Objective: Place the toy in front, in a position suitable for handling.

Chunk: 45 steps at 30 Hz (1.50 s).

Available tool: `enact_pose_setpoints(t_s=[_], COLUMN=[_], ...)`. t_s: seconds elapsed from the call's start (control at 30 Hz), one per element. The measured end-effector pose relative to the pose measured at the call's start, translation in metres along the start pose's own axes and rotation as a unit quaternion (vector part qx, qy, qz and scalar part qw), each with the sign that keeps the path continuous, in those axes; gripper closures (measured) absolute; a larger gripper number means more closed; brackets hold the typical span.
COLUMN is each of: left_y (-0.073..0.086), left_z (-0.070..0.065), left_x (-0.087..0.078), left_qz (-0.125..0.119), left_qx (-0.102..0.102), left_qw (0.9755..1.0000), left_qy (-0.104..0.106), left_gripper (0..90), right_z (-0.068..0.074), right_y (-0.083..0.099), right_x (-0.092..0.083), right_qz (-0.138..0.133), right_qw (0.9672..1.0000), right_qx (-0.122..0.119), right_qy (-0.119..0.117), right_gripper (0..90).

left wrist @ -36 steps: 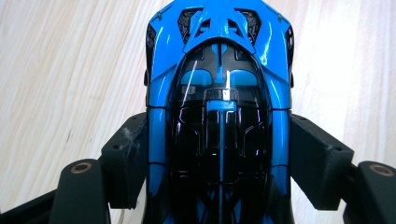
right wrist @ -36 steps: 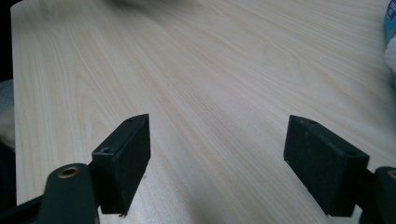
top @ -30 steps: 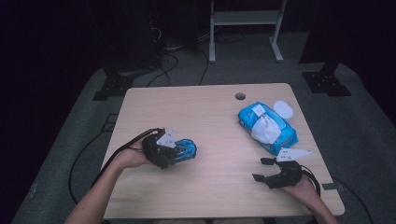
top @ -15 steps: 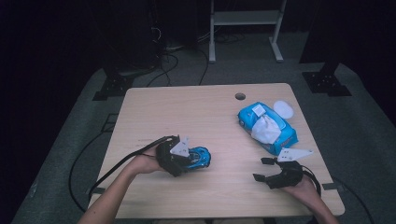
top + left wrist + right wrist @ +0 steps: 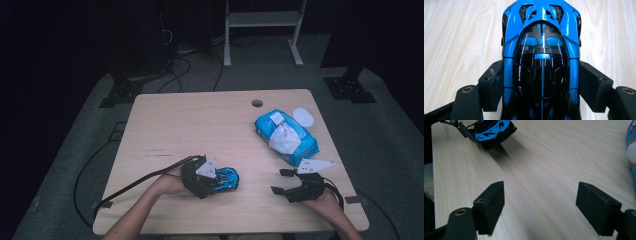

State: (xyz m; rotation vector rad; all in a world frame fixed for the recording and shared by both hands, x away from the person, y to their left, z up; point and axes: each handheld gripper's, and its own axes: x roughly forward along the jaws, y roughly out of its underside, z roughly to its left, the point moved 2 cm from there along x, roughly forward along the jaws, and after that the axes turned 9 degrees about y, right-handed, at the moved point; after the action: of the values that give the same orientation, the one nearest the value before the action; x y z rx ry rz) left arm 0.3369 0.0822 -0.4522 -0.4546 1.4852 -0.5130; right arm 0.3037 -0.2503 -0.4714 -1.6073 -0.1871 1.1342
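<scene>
A glossy blue and black toy car [image 5: 227, 178] is held in my left gripper [image 5: 216, 181] low over the front of the wooden table [image 5: 200, 125]. In the left gripper view both black pads [image 5: 492, 85] press on the flanks of the toy car [image 5: 541, 50], its nose pointing away over the wood. My right gripper [image 5: 281, 182] rests at the table's front right with its jaws wide apart and nothing between them. From the right gripper view the toy car [image 5: 491, 131] shows at the top left, beyond my right gripper [image 5: 540, 207].
A blue pack of wet wipes [image 5: 285, 136] lies at the right of the table, a white wipe sticking out and its round lid [image 5: 303, 116] flipped aside. A cable hole [image 5: 257, 103] sits near the far edge. Cables trail from both grippers.
My left hand has carried the toy car rightward and down along the table's front, toward the right gripper. The right gripper has stayed put.
</scene>
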Motion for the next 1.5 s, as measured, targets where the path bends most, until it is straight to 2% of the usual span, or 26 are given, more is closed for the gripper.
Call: enact_pose_setpoints(t_s=[0.3,1.03,1.27,1.4,1.5], left_y=[0.0,0.004,0.005,0.004,0.003], left_z=[-0.004,0.004,0.002,0.0,-0.001], left_x=[0.011,0.026,0.026,0.017,0.011], left_qz=[-0.003,-0.005,-0.014,-0.041,-0.049], left_qx=[-0.002,-0.015,-0.019,-0.015,-0.016], left_qw=[1.0,0.9997,0.9997,0.999,0.9985], left_qy=[0.007,0.02,0.007,-0.003,-0.017], left_gripper=[28.3,28.1,27.1,27.3,25.5], right_z=[0.0,0.001,0.001,0.0,-0.001], right_y=[0.0,0.0,0.0,-0.001,-0.002], right_x=[0.0,0.0,-0.001,-0.001,-0.001], right_qz=[0.0,0.001,0.0,-0.004,-0.005], right_qw=[1.0,1.0,1.0,1.0,0.9999], right_qx=[-0.001,-0.003,-0.003,-0.003,-0.004], right_qy=[0.0,0.0,0.0,0.003,0.008], right_gripper=[22.4,22.4,22.3,22.3,22.3])
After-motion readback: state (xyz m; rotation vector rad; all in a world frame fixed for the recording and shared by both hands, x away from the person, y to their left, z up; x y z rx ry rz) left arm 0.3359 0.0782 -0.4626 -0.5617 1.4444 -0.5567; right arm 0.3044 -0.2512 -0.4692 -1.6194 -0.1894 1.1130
